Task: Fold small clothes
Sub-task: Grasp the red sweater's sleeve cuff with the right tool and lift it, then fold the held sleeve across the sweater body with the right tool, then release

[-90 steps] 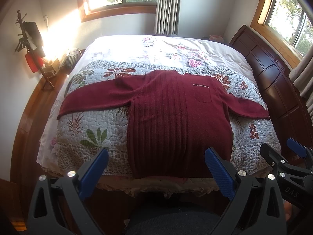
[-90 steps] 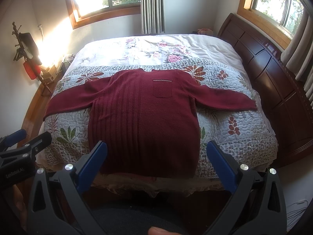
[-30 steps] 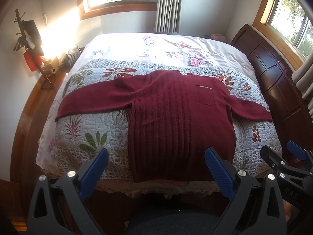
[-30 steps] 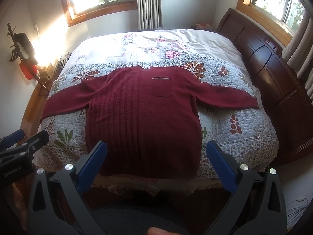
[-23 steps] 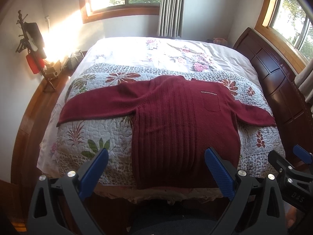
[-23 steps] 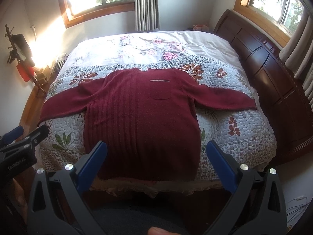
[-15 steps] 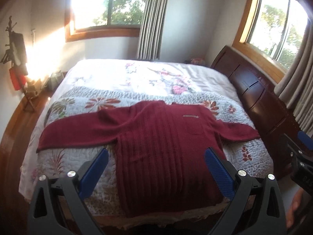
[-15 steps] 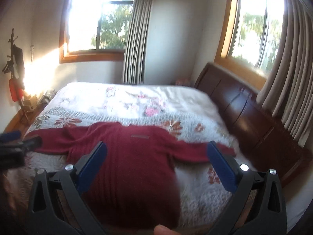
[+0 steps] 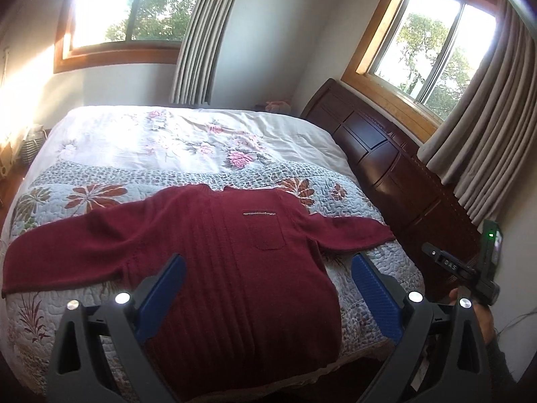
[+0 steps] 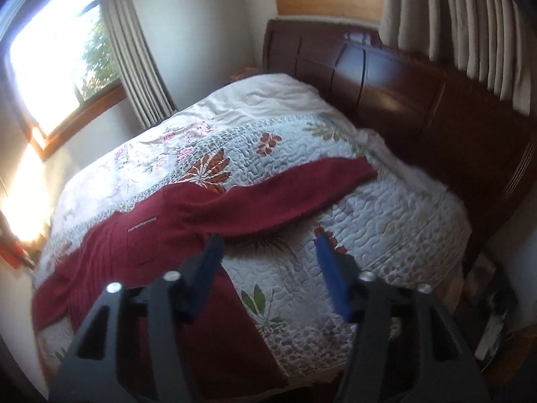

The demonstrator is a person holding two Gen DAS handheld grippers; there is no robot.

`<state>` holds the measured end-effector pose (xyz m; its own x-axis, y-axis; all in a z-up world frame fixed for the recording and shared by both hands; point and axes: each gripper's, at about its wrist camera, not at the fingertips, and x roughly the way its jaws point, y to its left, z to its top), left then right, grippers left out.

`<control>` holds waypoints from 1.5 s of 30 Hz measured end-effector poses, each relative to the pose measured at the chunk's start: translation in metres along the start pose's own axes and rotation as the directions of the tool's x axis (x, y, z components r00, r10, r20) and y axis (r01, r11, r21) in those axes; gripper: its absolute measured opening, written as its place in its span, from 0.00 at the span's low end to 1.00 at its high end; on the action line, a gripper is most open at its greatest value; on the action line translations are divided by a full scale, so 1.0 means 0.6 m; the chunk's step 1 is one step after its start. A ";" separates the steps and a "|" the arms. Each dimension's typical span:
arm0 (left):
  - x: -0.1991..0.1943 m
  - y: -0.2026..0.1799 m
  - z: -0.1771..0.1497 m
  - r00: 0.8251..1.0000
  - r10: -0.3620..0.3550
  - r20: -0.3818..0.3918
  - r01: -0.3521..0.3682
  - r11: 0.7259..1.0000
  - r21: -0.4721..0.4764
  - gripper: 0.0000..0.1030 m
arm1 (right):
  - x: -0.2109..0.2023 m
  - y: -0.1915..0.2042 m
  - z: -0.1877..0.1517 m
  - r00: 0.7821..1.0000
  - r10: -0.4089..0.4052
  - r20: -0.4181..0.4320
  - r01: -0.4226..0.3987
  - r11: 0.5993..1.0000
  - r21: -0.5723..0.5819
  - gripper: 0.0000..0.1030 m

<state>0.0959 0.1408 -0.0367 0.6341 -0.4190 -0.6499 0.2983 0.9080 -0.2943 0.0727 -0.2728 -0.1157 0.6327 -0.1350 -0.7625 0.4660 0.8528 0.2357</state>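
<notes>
Burgundy knit of the sweater (image 9: 235, 268) is being left spread flat on the quilt (image 9: 362, 208), sleeves out for folding, while the left gripper (image 9: 268, 288) and right gripper (image 10: 268, 265) are being held wide, empty, above it.

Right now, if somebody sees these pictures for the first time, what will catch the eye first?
First the dark red sweater, spread flat with both sleeves out across the flowered quilt at the near end of the bed. Next, the open left gripper above its hem and the open right gripper near its right sleeve.
</notes>
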 end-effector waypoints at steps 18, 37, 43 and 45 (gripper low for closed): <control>0.130 -0.078 0.052 0.989 0.126 -0.084 -0.141 0.967 -0.213 0.96 | 0.484 -0.457 0.133 0.904 0.422 -0.070 -0.201 0.563 0.802 0.41; 0.189 -0.058 0.025 0.992 0.003 -0.126 -0.062 0.878 -0.474 0.96 | 0.518 -0.466 0.194 0.883 0.469 -0.034 -0.279 0.580 0.765 0.10; 0.181 -0.006 -0.003 0.993 -0.084 -0.083 0.020 0.814 -0.580 0.96 | 0.440 -0.405 0.265 0.887 0.461 0.010 -0.355 0.668 0.653 0.10; 0.177 0.010 -0.007 0.991 -0.121 -0.055 0.065 0.799 -0.598 0.96 | 0.406 -0.377 0.291 0.888 0.459 0.033 -0.384 0.700 0.602 0.10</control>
<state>0.1620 0.1017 -0.1105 0.5530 -0.5249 -0.6470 -0.1470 0.7029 -0.6959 0.2291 -0.5866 -0.2494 0.7958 0.2550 -0.5492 0.4556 0.3453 0.8205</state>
